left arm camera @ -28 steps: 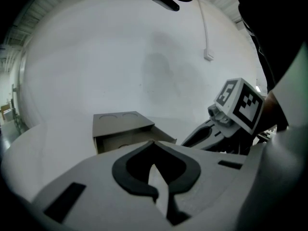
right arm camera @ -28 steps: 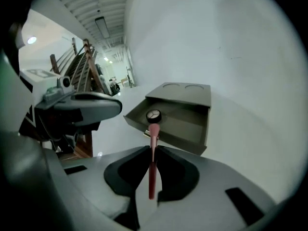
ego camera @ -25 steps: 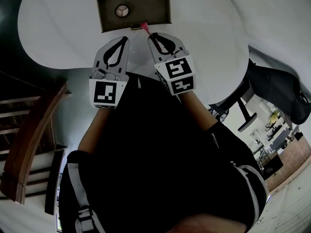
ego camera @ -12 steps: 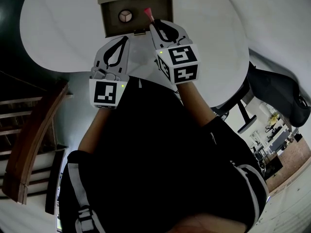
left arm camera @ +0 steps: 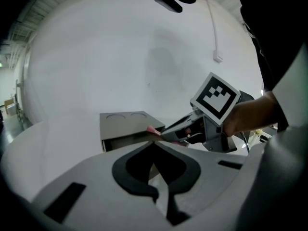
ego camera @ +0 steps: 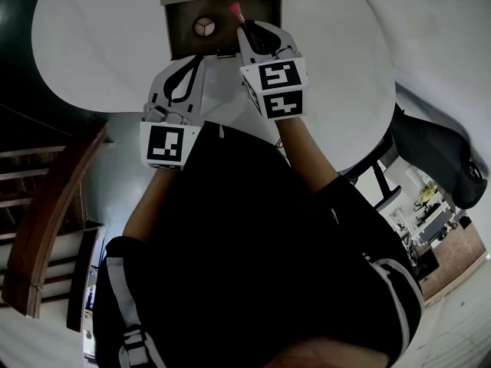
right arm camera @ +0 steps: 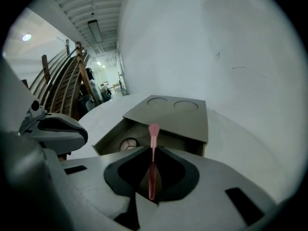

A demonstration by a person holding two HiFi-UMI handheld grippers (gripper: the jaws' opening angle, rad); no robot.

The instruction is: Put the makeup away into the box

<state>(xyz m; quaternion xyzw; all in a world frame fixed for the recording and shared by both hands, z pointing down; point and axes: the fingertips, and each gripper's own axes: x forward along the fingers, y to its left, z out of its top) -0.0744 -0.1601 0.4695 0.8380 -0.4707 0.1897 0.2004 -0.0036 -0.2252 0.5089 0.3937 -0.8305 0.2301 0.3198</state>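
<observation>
While right gripper (ego camera: 244, 27) advanced, brush (ego camera: 234, 8) above box (ego camera: 180, 33)

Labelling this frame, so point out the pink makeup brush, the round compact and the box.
pink makeup brush (right arm camera: 152, 162): right gripper view, handle.
round compact (ego camera: 203, 27): head view, lid centre.
box (right arm camera: 166, 115): right gripper view, top panel.

box (ego camera: 178, 35): cut off at top | round item (ego camera: 203, 27): too small
</observation>
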